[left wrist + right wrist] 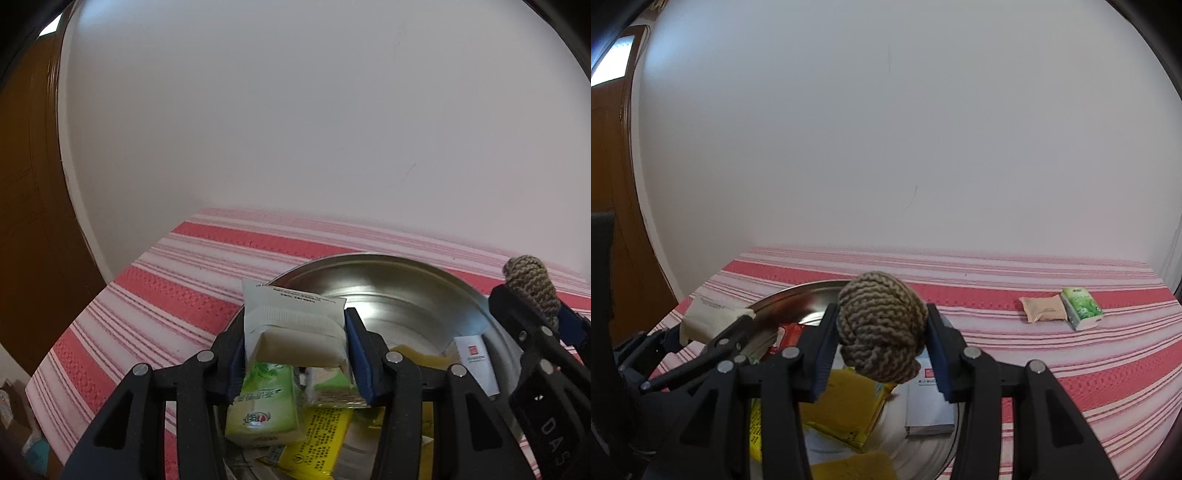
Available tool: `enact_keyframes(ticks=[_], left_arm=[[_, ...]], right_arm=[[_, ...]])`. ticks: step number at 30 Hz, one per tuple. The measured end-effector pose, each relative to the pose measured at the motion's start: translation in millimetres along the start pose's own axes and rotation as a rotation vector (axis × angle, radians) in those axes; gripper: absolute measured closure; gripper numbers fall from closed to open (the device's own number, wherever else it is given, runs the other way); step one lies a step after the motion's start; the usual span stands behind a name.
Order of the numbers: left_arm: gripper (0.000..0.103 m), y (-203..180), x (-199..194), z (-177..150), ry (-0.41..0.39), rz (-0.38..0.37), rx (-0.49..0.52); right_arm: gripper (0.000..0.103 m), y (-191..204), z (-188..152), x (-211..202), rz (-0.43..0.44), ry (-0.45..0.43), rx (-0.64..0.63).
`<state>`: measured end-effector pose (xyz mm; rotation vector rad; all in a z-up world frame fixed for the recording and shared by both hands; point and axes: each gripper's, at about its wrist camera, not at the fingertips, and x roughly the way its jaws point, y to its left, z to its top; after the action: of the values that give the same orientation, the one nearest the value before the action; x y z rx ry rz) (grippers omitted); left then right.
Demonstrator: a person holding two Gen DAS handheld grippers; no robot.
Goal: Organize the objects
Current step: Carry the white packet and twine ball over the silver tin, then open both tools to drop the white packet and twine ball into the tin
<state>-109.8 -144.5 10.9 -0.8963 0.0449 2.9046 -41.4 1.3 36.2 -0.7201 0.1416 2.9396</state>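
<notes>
Grippers, two in number, hover over one steel basin [399, 291] set on a red-and-white striped cloth [177, 295] that covers the counter beneath a plain white wall [295, 110]. The left gripper [295, 347] has its jaws closed on one white sealed packet [291, 328], held above the basin's near-left rim. The right gripper [882, 343] has its jaws clamped around one brown knitted ball [882, 325], raised over the basin's middle.

Inside the basin, the left wrist view shows one green tissue pack [262, 402] lying against the left wall, one yellow printed packet [317, 439] just beside it, and one white box with a red square mark [476, 365] toward the right wall. The right wrist view shows yellow packets [846, 410] overlapping near the centre, their exact count unclear, and something red [790, 332] partly hidden at the far-left side.

Out on the cloth, near the counter's far-right corner and well apart from the basin, two items lie touching: one tan pouch [1043, 308] and, on its right, a second green tissue pack [1082, 308].

A brown wooden door [29, 221] stands at the left edge of both views.
</notes>
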Motion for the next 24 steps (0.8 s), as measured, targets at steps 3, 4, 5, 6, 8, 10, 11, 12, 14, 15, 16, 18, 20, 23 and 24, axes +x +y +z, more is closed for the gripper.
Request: enact_keyframes(ticks=[3,4,5,6,8,10,11,12,14,15,16,18,20,23,24], left_arm=[[0.053,2,2,-1,0.022,0.008,0.0],[0.053,2,6,-1,0.025,0.01,0.001],[0.053,1,5,-1,0.026,0.011,0.005],[0.053,0,5,-2,0.026,0.013,0.012],[0.053,0,6,-4,0.029,0.022,0.021],[0.053,-3,5,-6,0.038,0.029,0.025],[0.053,-8,2,-6,0.043,0.03,0.027],[0.053,-8,-1,-7,0.046,0.033,0.027],[0.053,-8,-1,-9,0.057,0.042,0.029],[0.053,-7,0,-9,0.06,0.044,0.029],[0.053,-8,0,-9,0.064,0.048,0.03],[0.053,-7,3,-10,0.076,0.061,0.037],[0.052,-5,6,-11,0.083,0.062,0.038],[0.038,-2,2,-10,0.057,0.063,0.022],[0.03,-2,-1,-8,0.055,0.068,0.005]], right_arm=[[0.058,3,-2,6,0.0,0.019,-0.017],[0.058,4,-3,7,0.001,0.024,-0.022],[0.058,13,-5,11,0.004,0.032,-0.026],[0.058,14,-6,12,0.01,0.04,-0.028],[0.058,17,-8,16,0.017,0.047,-0.031],[0.058,16,-9,19,0.02,0.053,-0.04],[0.058,14,-9,19,0.022,0.054,-0.045],[0.058,16,-10,21,0.02,0.055,-0.047],[0.058,16,-10,24,0.022,0.065,-0.05],[0.058,20,-11,29,0.023,0.072,-0.054],[0.058,20,-11,30,0.019,0.078,-0.059],[0.058,21,-14,34,0.019,0.093,-0.067],[0.057,20,-17,38,0.03,0.116,-0.064],[0.05,16,-18,39,0.061,0.132,-0.055],[0.043,14,-17,38,0.06,0.128,-0.049]])
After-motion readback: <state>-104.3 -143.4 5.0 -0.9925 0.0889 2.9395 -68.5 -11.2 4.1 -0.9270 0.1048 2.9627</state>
